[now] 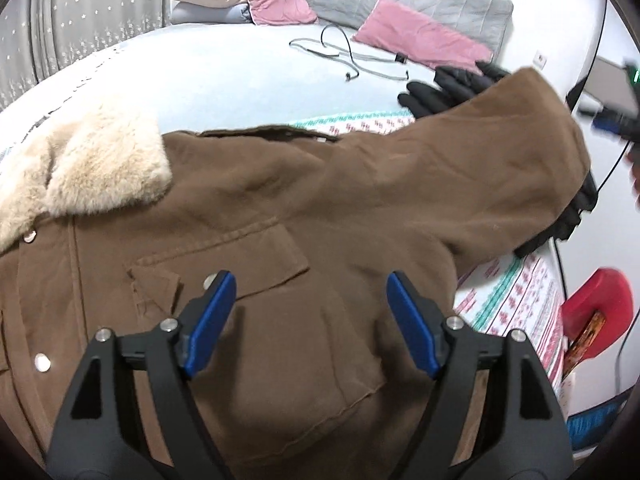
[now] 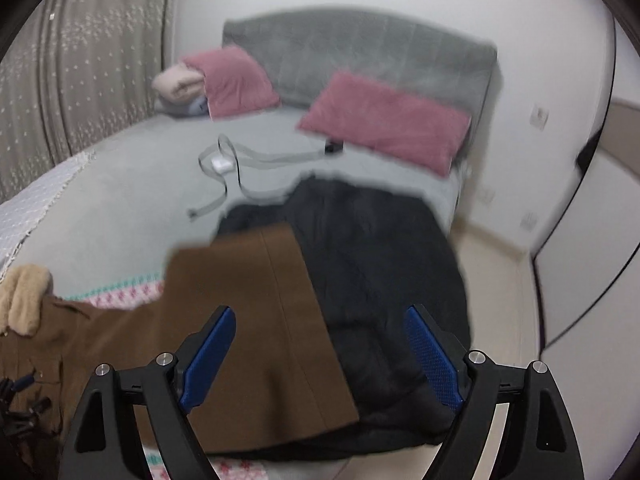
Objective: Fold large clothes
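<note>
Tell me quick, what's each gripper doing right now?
Left gripper: open, holding nothing, above the brown coat.
Right gripper: open, holding nothing, above the coat's sleeve.

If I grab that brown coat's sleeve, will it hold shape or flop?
The brown cloth coat with cream fur collar looks thick and probably heavy. Its sleeve lies draped and creased, so it likely sags.
</note>
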Available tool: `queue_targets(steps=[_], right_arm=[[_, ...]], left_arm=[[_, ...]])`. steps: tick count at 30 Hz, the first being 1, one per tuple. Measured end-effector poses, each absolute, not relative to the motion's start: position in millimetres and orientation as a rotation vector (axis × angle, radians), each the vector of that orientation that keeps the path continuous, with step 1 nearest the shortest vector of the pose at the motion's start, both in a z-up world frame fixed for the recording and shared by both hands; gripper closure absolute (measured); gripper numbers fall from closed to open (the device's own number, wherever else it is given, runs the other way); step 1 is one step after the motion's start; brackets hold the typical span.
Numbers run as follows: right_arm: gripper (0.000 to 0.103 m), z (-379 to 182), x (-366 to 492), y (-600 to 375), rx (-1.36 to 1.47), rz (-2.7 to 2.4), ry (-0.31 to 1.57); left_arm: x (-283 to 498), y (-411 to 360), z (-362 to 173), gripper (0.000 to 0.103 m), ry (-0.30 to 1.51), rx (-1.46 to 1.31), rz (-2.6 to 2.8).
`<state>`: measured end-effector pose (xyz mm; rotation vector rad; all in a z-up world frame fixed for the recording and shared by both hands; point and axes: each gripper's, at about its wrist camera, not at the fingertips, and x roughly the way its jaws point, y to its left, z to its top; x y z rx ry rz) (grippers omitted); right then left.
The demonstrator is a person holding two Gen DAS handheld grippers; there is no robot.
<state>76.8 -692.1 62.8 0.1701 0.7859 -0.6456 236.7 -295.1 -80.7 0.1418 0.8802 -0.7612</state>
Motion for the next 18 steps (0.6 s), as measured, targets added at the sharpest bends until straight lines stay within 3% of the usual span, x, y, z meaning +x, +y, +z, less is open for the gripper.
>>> queue_targets(steps=[3, 5, 7, 11, 15, 18], right_arm=[[0.02, 34.5, 80.6, -691.9, 0.182, -0.613, 0.834], [0.074, 27.3, 80.8, -683.3, 0.233, -0.531, 0.826], [0.092, 32.0, 78.7, -676.2, 0.318, -0.446, 0.782], [0.094, 75.6, 69.6, -648.3, 0.368, -0.279, 0.659], [0.095, 127.7, 71.9, -621.2, 0.395, -0.177, 0.566], [0.095, 160.6, 78.9, -589.2, 0.391, -0.104, 0.528]], left_arm=[[239.4, -296.2, -82.9, 0.035, 0.87, 0.066, -0.785], [243.3, -303.7, -89.3, 0.051, 0.896, 0.013, -0.811], [249.0, -318.2, -99.8, 0.058, 0.933, -0.047, -0.85], [249.0, -349.9, -134.8, 0.061, 1.077, -0.135, -0.918], [246.4, -363.4, -131.5, 0.061, 1.063, -0.066, -0.886], [245.5, -352.0, -116.8, 0.054, 1.115, -0.053, -0.905]])
